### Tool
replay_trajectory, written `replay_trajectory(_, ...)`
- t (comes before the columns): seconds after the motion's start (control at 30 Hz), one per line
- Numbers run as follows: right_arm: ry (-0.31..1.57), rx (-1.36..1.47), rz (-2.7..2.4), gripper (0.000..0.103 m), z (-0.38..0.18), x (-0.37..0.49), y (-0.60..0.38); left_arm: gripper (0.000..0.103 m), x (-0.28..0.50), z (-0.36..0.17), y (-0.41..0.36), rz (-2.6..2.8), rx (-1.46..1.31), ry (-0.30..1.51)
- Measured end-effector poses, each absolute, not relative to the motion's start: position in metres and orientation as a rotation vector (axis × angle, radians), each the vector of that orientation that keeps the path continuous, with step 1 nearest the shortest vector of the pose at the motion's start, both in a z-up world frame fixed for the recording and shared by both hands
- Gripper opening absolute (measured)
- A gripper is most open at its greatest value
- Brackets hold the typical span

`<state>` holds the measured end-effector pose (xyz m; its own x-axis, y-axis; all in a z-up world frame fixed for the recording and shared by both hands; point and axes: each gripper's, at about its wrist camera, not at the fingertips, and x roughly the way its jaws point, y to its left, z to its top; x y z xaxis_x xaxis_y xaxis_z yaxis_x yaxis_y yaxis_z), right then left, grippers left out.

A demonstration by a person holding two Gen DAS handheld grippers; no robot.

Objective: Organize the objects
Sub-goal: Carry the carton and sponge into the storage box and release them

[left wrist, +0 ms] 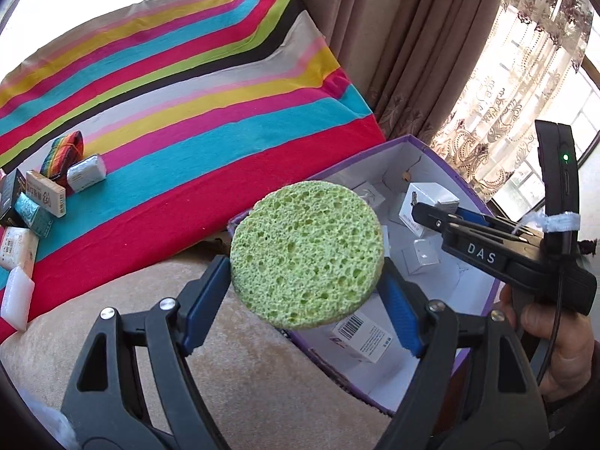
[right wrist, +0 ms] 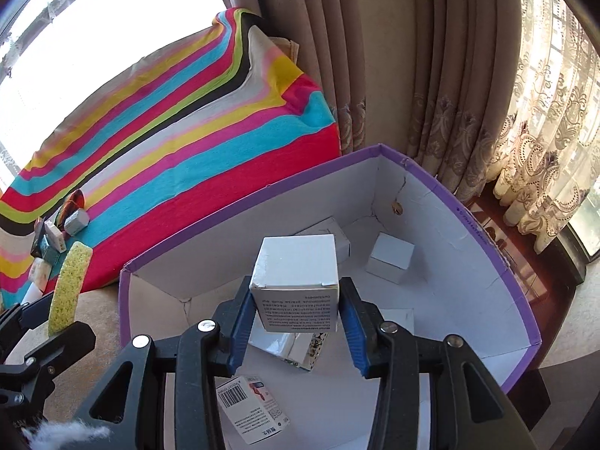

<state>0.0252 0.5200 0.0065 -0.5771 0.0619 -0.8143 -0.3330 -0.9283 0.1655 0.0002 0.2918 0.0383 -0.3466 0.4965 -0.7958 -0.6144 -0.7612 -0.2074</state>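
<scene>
My left gripper (left wrist: 300, 300) is shut on a round green sponge (left wrist: 307, 255) and holds it in the air over the near left rim of a purple-edged white box (left wrist: 465, 183). My right gripper (right wrist: 296, 322) is shut on a white carton (right wrist: 296, 281) with printed text and holds it above the inside of the same box (right wrist: 487, 255). Several white cartons (right wrist: 390, 258) lie on the box floor. The sponge shows edge-on at the left of the right wrist view (right wrist: 69, 285). The right gripper shows in the left wrist view (left wrist: 442, 217).
A striped multicolour cloth (left wrist: 187, 112) covers a surface left of the box. Several small packets and boxes (left wrist: 41, 191) sit at its left end. Beige cushioning (left wrist: 225, 375) lies below. Brown curtains (right wrist: 393, 56) and lace hang behind.
</scene>
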Motion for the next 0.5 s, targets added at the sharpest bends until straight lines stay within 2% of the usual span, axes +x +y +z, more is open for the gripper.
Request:
replay_trajectory(0.03,0.450,-1.305,2.561,0.046,0.006,0.026,0.522,0.088,0.000,0.037,0.293,2.114,-1.204,0.169)
replay_trajectory(0.1,0.445,-1.303,2.546,0.049,0.006,0.026,0.523,0.089,0.000,0.037,0.292,2.111,-1.204,0.167)
replay_trajectory(0.3,0.444,-1.304,2.547,0.063,0.007,0.025,0.519,0.089,-0.003,0.045,0.276,2.122,-1.156,0.117)
replay_trajectory(0.5,0.419,-1.310,2.584,0.070,0.012,0.019,0.500,0.089,-0.016,0.044,0.240,2.219,-1.193,0.082)
